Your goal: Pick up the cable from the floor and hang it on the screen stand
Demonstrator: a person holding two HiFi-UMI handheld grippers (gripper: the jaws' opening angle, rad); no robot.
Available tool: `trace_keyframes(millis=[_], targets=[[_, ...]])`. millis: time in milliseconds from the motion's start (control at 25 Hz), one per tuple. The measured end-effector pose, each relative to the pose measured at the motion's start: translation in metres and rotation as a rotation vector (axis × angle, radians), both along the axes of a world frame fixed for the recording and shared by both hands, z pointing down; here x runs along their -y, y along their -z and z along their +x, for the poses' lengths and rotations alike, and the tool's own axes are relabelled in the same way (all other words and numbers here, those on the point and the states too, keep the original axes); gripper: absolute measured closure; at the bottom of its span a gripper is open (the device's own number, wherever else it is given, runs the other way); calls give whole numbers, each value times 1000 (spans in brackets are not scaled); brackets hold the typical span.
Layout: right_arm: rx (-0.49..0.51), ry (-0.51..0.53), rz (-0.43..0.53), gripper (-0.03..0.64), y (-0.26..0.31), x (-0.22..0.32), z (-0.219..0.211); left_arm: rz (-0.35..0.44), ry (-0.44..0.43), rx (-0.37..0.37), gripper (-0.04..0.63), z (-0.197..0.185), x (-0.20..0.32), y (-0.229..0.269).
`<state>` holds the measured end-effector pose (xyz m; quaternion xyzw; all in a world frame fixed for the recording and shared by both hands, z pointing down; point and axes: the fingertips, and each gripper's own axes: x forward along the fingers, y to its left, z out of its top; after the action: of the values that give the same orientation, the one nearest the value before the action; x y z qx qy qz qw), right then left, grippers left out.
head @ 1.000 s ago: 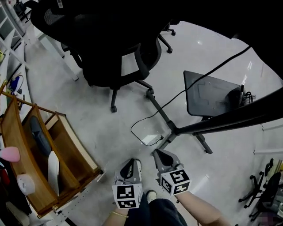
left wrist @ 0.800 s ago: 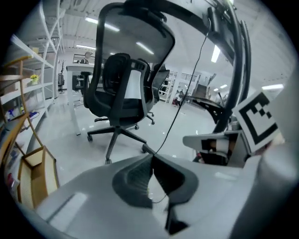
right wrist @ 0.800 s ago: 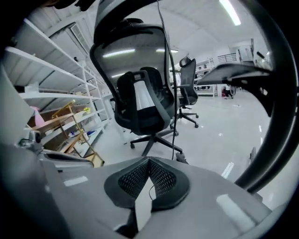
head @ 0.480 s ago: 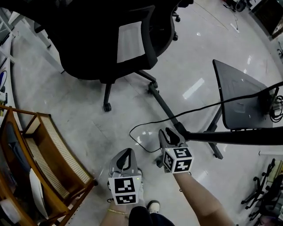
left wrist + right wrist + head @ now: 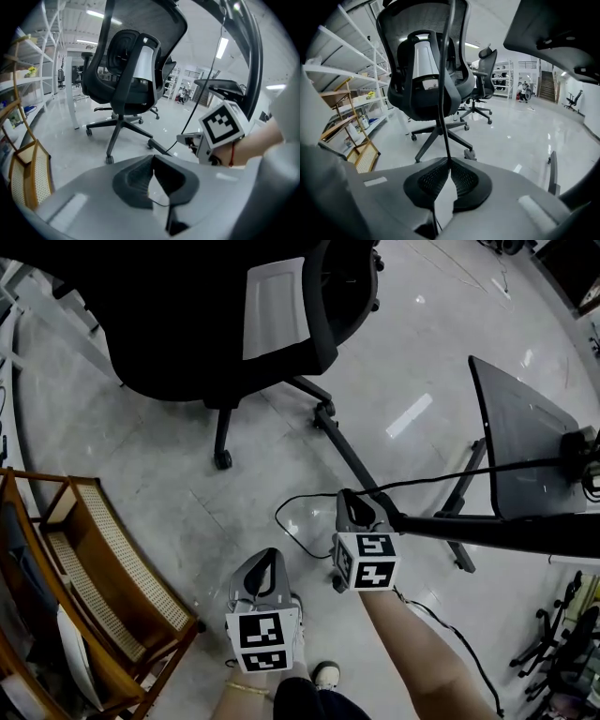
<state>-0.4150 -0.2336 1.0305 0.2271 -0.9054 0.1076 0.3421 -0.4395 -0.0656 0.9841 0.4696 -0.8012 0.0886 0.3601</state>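
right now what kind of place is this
Probably an open office or lab workspace: a wheeled office chair, white shelves, and more chairs across a shiny floor.

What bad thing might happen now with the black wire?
The right gripper has its jaws closing on the thin cable only at their tips, so it might slip out. A loop of the cable lies on the floor beside the stand leg, so lifting might snag it there.
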Motion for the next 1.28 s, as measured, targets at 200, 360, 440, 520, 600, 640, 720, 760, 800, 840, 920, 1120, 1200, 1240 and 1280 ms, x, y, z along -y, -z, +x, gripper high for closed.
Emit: trace_keyframes(millis=[200, 360, 440, 520, 600, 640, 720, 760, 800, 840, 920, 1120, 1200, 1240, 1280], targets=[[15, 12, -13, 603, 3, -6, 5, 6, 0, 2, 588, 1, 5, 6], [52, 19, -11, 603, 23, -19, 12, 19, -12, 22, 588, 5, 7, 28], [93, 12, -23, 603, 43, -29, 20, 32, -14, 38, 588, 11, 5, 47], [141, 11, -33, 604, 70, -40, 31, 37, -9, 52, 588, 19, 2, 70], [184, 14, -34, 604, 106, -52, 51, 40, -14, 51, 588, 36, -4, 99], [203, 13, -36, 604, 128, -58, 65, 39, -19, 48, 588, 49, -10, 117], [242, 8, -41, 604, 178, -70, 97, 35, -25, 47, 588, 77, -23, 157], [264, 4, -41, 604, 205, -74, 112, 45, -28, 50, 588, 91, -27, 179], [290, 1, -37, 604, 233, -76, 126, 65, -33, 56, 588, 103, -29, 204], [319, -1, -27, 604, 261, -75, 138, 89, -40, 61, 588, 115, -29, 228], [371, -3, 2, 604, 318, -74, 163, 131, -59, 73, 588, 139, -28, 273], [443, 19, 121, 604, 461, -82, 252, 201, -129, 101, 588, 211, -31, 375], [467, 23, 176, 604, 516, -82, 286, 225, -162, 112, 588, 242, -32, 414], [485, 13, 196, 604, 542, -79, 302, 238, -179, 119, 588, 256, -32, 434], [509, -2, 215, 604, 567, -74, 317, 252, -198, 127, 588, 271, -31, 454]])
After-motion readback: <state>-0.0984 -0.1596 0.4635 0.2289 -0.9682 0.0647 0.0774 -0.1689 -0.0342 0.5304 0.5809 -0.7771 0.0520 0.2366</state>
